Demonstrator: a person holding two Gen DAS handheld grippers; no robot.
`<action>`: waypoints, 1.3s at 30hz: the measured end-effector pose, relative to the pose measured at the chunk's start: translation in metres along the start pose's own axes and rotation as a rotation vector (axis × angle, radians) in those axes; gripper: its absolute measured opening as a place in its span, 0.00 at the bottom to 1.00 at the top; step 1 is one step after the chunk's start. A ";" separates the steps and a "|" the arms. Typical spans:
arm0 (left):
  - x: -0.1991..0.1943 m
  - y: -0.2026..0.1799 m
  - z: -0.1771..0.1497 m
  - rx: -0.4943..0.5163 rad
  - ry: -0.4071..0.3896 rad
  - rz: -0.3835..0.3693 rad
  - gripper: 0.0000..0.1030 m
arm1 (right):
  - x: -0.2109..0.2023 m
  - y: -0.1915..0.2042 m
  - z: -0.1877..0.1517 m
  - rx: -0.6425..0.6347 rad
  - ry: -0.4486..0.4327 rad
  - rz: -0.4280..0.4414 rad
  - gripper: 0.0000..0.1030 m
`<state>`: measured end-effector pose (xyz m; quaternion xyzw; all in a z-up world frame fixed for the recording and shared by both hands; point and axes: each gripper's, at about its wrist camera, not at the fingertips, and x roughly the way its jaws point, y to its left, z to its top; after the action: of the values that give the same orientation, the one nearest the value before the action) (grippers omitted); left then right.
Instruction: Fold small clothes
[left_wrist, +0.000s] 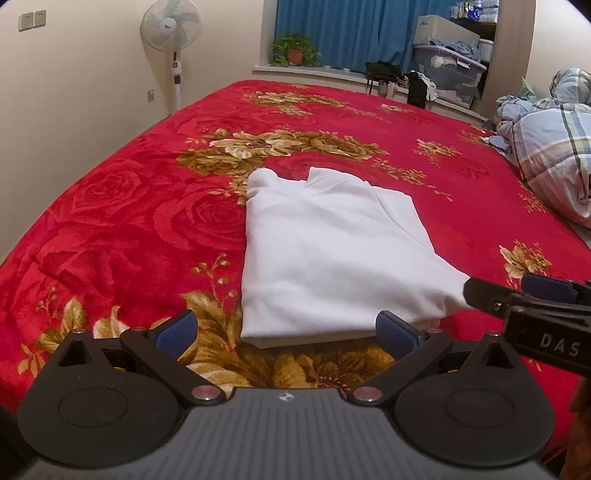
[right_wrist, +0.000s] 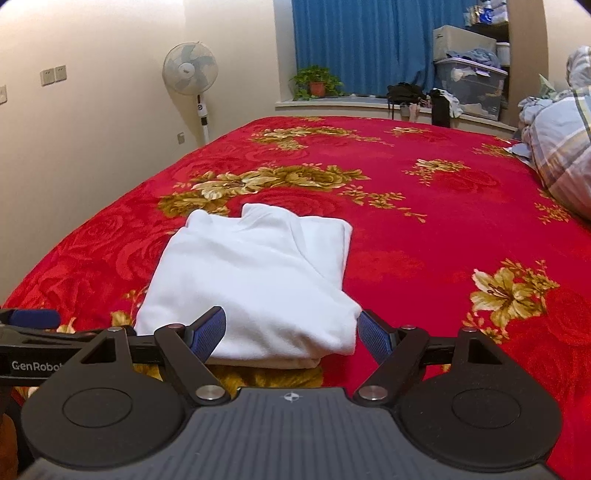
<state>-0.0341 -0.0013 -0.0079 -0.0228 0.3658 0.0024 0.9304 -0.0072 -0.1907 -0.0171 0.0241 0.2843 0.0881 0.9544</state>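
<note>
A white garment (left_wrist: 332, 254) lies folded into a thick rectangle on the red flowered blanket (left_wrist: 129, 221); it also shows in the right wrist view (right_wrist: 255, 284). My left gripper (left_wrist: 286, 328) is open and empty, its blue pads just short of the garment's near edge. My right gripper (right_wrist: 291, 332) is open, its pads either side of the garment's near right corner without closing on it. The right gripper's fingers (left_wrist: 524, 295) enter the left wrist view at the right, by that corner.
A plaid quilt (left_wrist: 550, 147) is heaped at the bed's right side. A standing fan (left_wrist: 171, 33) is by the left wall. A potted plant (left_wrist: 295, 50), bags and a storage bin (left_wrist: 450, 74) sit on the sill beyond the bed.
</note>
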 end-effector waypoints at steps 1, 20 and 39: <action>0.000 -0.001 0.000 0.004 0.000 -0.001 1.00 | 0.000 0.001 0.000 -0.007 0.002 0.002 0.78; 0.003 -0.001 -0.001 0.015 0.003 -0.003 1.00 | 0.003 0.004 -0.001 -0.029 0.007 -0.010 0.78; 0.005 -0.001 -0.002 0.018 0.002 -0.006 1.00 | 0.003 0.004 -0.001 -0.030 0.007 -0.010 0.78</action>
<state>-0.0317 -0.0026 -0.0127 -0.0156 0.3667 -0.0037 0.9302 -0.0061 -0.1858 -0.0191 0.0081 0.2863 0.0874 0.9541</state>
